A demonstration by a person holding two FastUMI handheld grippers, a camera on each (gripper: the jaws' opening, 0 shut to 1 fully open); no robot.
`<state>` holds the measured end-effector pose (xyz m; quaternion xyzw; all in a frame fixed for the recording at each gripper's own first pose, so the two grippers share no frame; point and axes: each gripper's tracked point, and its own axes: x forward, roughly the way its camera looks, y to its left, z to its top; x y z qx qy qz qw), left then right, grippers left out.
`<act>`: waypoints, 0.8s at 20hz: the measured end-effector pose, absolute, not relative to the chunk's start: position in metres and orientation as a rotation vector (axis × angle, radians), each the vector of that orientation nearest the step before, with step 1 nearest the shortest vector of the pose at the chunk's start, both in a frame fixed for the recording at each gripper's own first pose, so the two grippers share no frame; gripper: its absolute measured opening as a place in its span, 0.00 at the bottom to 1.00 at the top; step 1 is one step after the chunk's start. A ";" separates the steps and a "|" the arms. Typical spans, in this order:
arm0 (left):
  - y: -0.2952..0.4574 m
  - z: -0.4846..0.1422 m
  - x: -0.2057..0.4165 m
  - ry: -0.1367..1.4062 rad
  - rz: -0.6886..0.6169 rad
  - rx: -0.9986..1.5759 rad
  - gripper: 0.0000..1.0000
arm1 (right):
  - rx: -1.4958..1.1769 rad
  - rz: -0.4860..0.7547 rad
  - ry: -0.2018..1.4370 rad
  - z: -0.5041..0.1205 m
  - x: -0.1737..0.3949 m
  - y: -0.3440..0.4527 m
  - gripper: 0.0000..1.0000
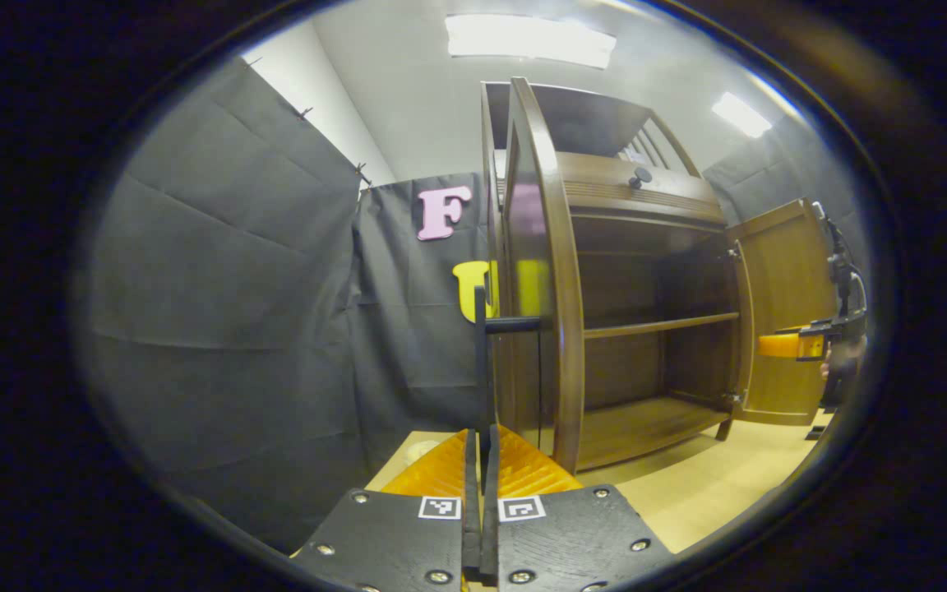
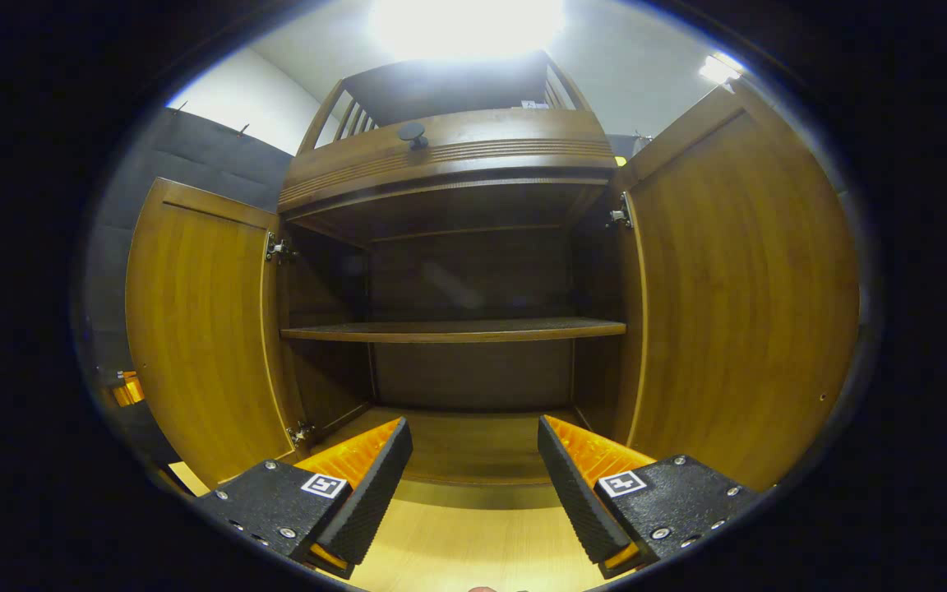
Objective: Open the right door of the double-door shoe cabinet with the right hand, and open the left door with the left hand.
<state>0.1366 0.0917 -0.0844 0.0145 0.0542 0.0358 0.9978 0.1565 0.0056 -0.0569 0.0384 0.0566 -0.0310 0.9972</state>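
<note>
The double-door shoe cabinet [image 2: 457, 247] stands on the pale tabletop [image 2: 473, 534] with both doors swung wide. In the right gripper view, the right hand-held gripper [image 2: 473, 469] hangs in front of the open interior, fingers spread apart and gripping nothing, the right door [image 2: 736, 304] beside it and the left door [image 2: 194, 329] opposite. In the left gripper view, the left hand-held gripper [image 1: 480, 460] is pinched on the thin dark handle [image 1: 483, 362] of the left door [image 1: 543, 271]. One shelf [image 2: 453, 330] crosses the cabinet's middle.
</note>
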 end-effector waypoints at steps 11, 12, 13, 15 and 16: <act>0.103 -0.065 0.127 0.021 0.206 0.040 0.01 | 0.129 -0.118 0.074 -0.052 0.099 -0.039 0.94; 0.099 -0.064 0.123 0.005 0.201 0.027 0.08 | 0.133 -0.132 0.066 -0.050 0.091 -0.045 0.95; 0.095 -0.062 0.124 -0.003 0.190 0.003 0.23 | 0.136 -0.142 0.061 -0.048 0.083 -0.049 0.96; 0.087 -0.059 0.134 -0.009 0.188 -0.035 0.52 | 0.141 -0.136 0.055 -0.041 0.071 -0.051 0.94; 0.083 -0.056 0.136 -0.018 0.195 -0.043 0.67 | 0.140 -0.138 0.047 -0.035 0.063 -0.056 0.94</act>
